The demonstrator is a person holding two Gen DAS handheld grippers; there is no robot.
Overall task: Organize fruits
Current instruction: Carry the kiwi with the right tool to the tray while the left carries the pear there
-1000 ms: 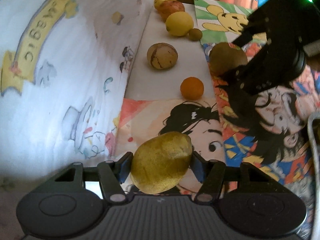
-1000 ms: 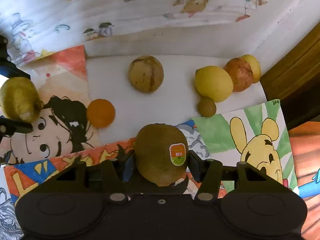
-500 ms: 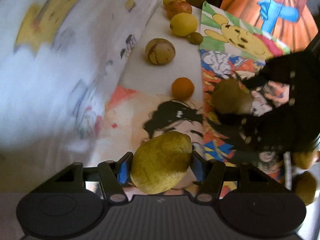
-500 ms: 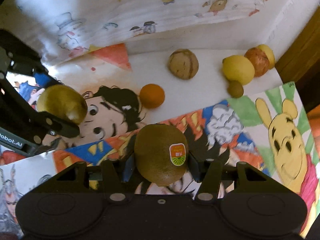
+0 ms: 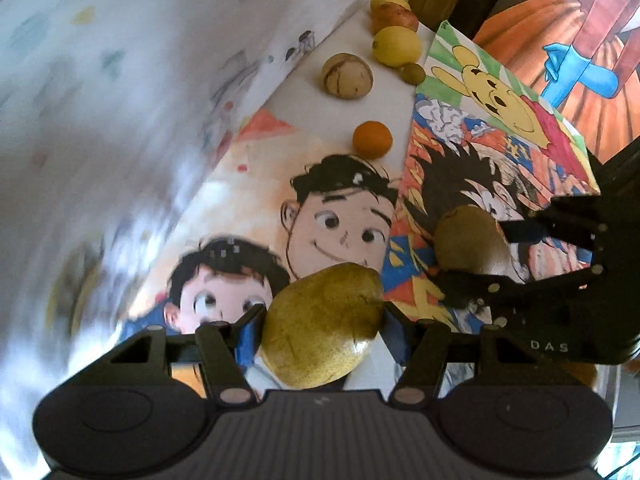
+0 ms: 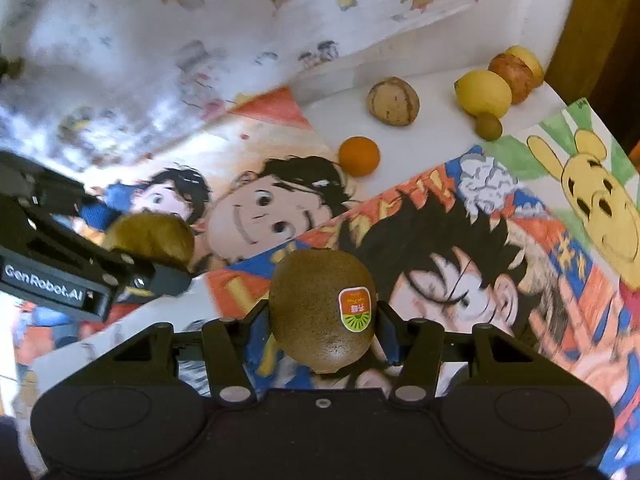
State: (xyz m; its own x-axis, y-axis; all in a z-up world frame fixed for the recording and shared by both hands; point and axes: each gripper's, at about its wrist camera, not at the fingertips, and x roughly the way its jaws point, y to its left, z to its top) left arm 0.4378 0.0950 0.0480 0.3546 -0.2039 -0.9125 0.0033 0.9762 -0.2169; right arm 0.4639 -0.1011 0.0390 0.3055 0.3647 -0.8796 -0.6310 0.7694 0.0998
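Right gripper (image 6: pixel 322 314): jaws clamped on kiwi (image 6: pixel 322 310) w/ sticker facing camera, held above cartoon drawings (image 6: pixel 500 264) covering table. Left gripper (image 6: pixel 160 256) enters from left edge, closed on pear (image 6: pixel 150 236). On bare white table strip (image 6: pixel 420 140) near far edge: orange (image 6: pixel 359 156), brown striped fruit (image 6: pixel 393 101), lemon (image 6: pixel 484 94) touching small kiwi (image 6: pixel 488 126) and red-yellow apple (image 6: pixel 514 72) toward far right corner.

- Our left gripper (image 5: pixel 322 322) points steeply down, its two pads pressed on either side of the pear (image 5: pixel 324 326) it carries.
- Our right gripper (image 6: pixel 322 316) tilts down likewise, clamped on the kiwi (image 6: pixel 322 314).
- Relative to the pear, our right gripper sits just to the right and slightly farther forward, apart from it.
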